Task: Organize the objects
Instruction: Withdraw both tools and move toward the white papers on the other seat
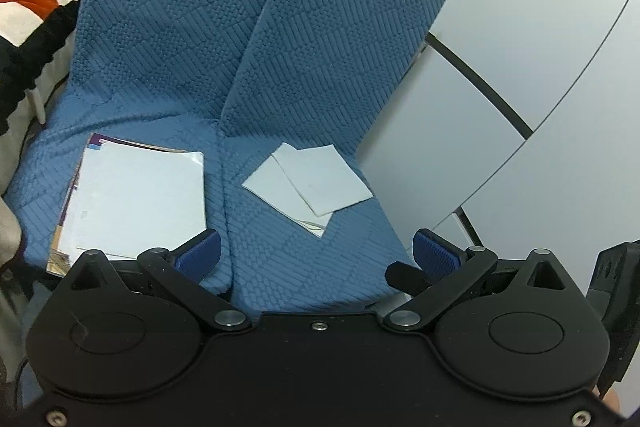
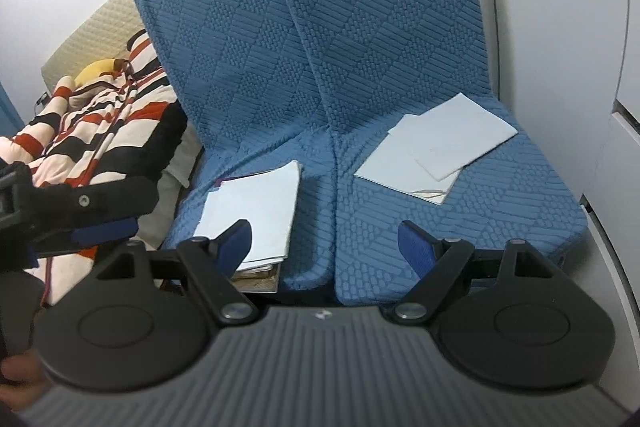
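Only the right wrist view takes in the striped blanket (image 2: 100, 123) with a yellow thing (image 2: 100, 69) on it and a cream quilted panel (image 2: 96, 27) behind, far to the left of the tool; there the left gripper's arm also shows at the left edge. The left wrist view catches just a corner of that blanket, but more of the grey wall panels (image 1: 520, 27) to the right.

The left gripper (image 1: 316, 255) stands wide open, blue pads apart, nothing between them. The right gripper (image 2: 324, 243) is likewise spread wide and empty, touching nothing.

Ahead of the left finger, on the blue textured sofa seat (image 1: 280, 259), lies a stack of booklets (image 1: 136, 195), white page uppermost, edges uneven. Ahead and right, on the neighbouring cushion, lie loose white sheets (image 1: 312, 183), overlapped and askew
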